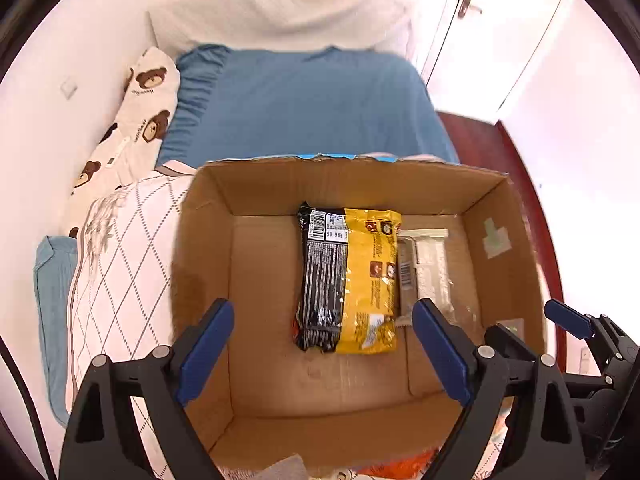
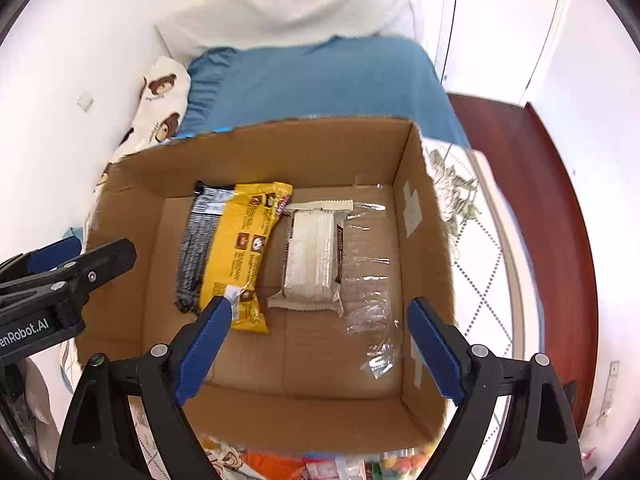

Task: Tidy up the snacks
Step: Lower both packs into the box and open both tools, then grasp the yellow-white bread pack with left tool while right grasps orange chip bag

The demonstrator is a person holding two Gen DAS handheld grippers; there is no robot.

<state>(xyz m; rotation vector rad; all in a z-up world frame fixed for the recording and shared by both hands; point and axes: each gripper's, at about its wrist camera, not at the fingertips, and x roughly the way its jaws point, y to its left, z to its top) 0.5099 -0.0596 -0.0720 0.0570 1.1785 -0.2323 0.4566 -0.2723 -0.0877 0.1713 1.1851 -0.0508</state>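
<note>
Seen from above, an open cardboard box (image 2: 280,152) on a bed with a blue sheet (image 2: 320,80), with three snack packs lying flat on its floor. Toward 10 o'clock of the box floor in the right wrist view, a black packet (image 2: 196,248) with a white barcode panel and small print too fine to read. Overlapping its right edge, a yellow packet (image 2: 244,252) carrying round product pictures and illegible text. Just beside that, toward 12 o'clock of centre, a white wrapper (image 2: 312,260) with a brown side stripe bearing blurred lettering. At 3 o'clock of the wrapper, crumpled clear plastic film (image 2: 372,320) on the box floor.

Printed in white on the black body of the left gripper (image 2: 80,264), at 9 o'clock in the right wrist view: "enRobot.AI", the start cut off by the frame edge.

Left gripper (image 1: 324,356) spread wide above the box interior, blue pads (image 1: 208,348) apart, holding nothing and touching nothing. Right gripper (image 2: 316,352) likewise wide apart and empty, hanging over the near half of the box; visible also at 4 o'clock in the left wrist view (image 1: 568,320).

A bear-print pillow (image 1: 140,112) at 10 o'clock beyond the box, against the wall.
</note>
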